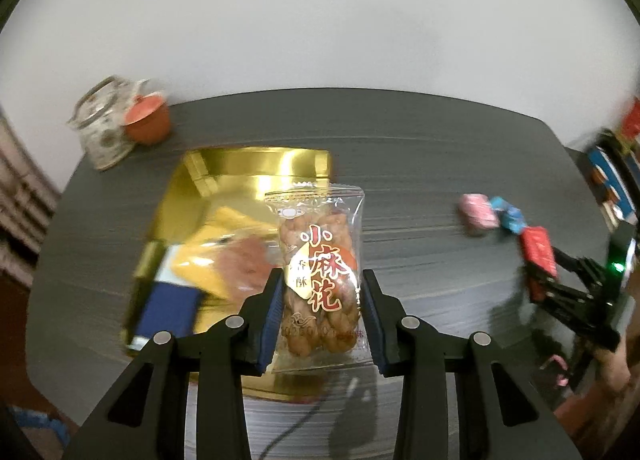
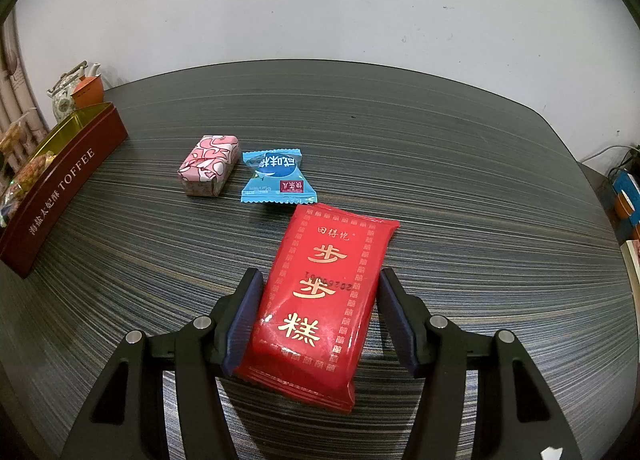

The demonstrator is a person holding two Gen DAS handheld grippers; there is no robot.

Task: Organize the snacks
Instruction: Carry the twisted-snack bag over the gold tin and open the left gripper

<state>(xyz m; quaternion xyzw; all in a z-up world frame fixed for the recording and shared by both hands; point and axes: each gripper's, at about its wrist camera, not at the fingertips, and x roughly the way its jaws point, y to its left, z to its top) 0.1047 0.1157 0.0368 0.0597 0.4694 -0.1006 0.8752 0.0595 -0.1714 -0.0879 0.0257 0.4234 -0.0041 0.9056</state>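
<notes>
My left gripper (image 1: 320,284) is shut on a clear packet of fried dough twists (image 1: 318,272) and holds it above the open gold-lined toffee tin (image 1: 256,168), which holds a yellow packet (image 1: 216,248) and a blue one (image 1: 168,312). My right gripper (image 2: 318,284) is shut on a red cake packet (image 2: 320,300) just above the table; it shows in the left wrist view (image 1: 538,250) too. A pink wrapped candy (image 2: 209,170) and a blue candy packet (image 2: 276,176) lie on the dark table beyond it. The tin's maroon side (image 2: 60,196) stands at the left.
A patterned teapot (image 1: 102,124) and an orange clay cup (image 1: 146,120) stand at the table's far left corner. A white wall runs behind the striped grey table (image 2: 440,180). Boxes and cables (image 2: 624,188) sit off the right edge.
</notes>
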